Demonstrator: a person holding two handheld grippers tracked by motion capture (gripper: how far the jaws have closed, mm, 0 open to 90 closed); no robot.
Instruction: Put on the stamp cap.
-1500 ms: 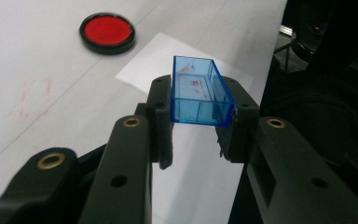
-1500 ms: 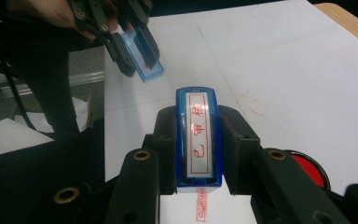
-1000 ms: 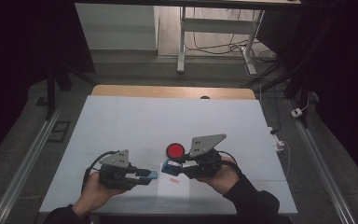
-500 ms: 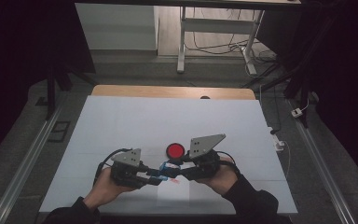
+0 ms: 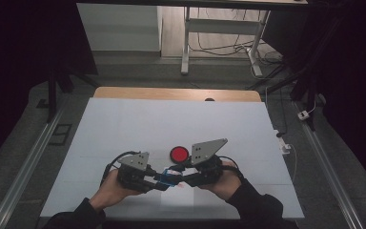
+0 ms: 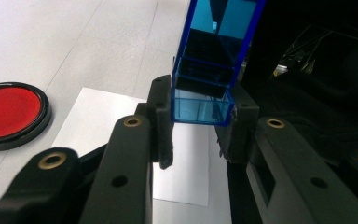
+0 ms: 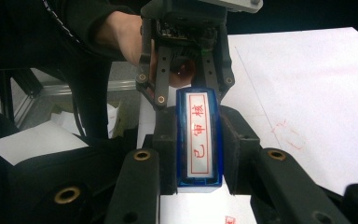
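Note:
A blue stamp point(image 7: 198, 140) with a white label in red characters lies between the jaws of my right gripper point(image 7: 198, 154), which is shut on it. My left gripper point(image 6: 198, 126) is shut on a clear blue cap point(image 6: 203, 105). The cap meets the far end of the stamp. In the high view the left gripper point(image 5: 158, 180) and right gripper point(image 5: 178, 177) face each other tip to tip over the table's near edge, with the blue stamp point(image 5: 169, 177) between them. In the right gripper view the left gripper point(image 7: 184, 88) stands just beyond the stamp.
A round red ink pad point(image 5: 179, 153) in a black rim sits just behind the grippers, also the red pad point(image 6: 9, 109). A white paper sheet point(image 5: 177, 195) lies under them, with faint red stamp marks point(image 7: 289, 135). The white table point(image 5: 171, 124) stretches away behind.
My left hand has moved right with the blue cap, from apart to tip to tip with the right gripper. The right hand has stayed where it was.

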